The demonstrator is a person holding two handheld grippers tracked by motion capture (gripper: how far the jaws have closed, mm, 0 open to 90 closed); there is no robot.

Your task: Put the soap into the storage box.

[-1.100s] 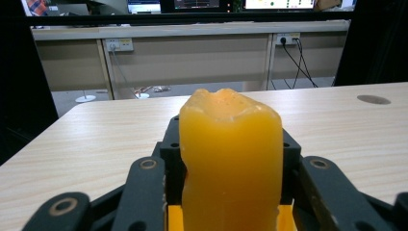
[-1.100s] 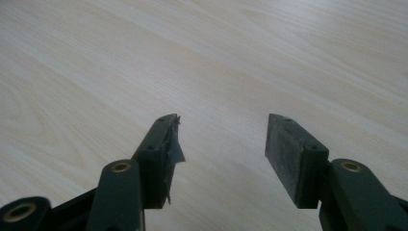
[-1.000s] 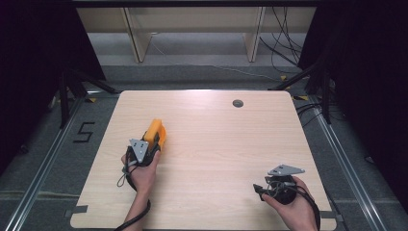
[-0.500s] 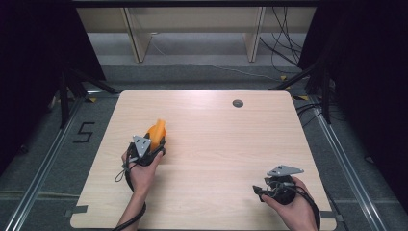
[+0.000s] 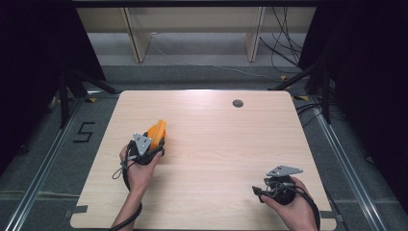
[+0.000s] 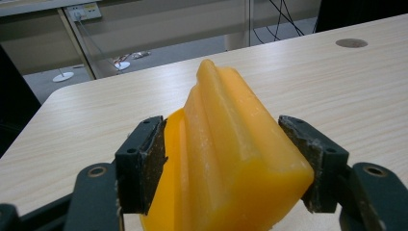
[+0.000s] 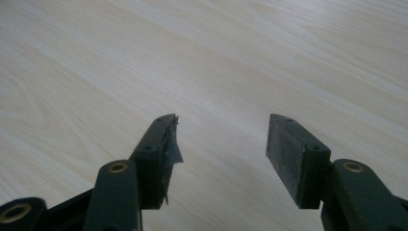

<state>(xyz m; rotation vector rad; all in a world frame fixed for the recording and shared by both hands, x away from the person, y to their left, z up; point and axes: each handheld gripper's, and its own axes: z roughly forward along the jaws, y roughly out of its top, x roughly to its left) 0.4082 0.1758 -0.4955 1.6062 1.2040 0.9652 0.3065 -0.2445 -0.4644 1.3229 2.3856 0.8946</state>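
The lower part of the single orange block (image 6: 226, 159) is cut off at the bottom edge of the left claw view, so whether it rests on the bench (image 5: 216, 144) is hard to tell. The left claw (image 6: 231, 159) has just been opening; the block sits between its jaws, the left pad seemingly clear, the right side perhaps touching. The right claw (image 7: 221, 154) stands open and empty over bare bench. One dark round hole (image 5: 237, 103) lies near the far edge.
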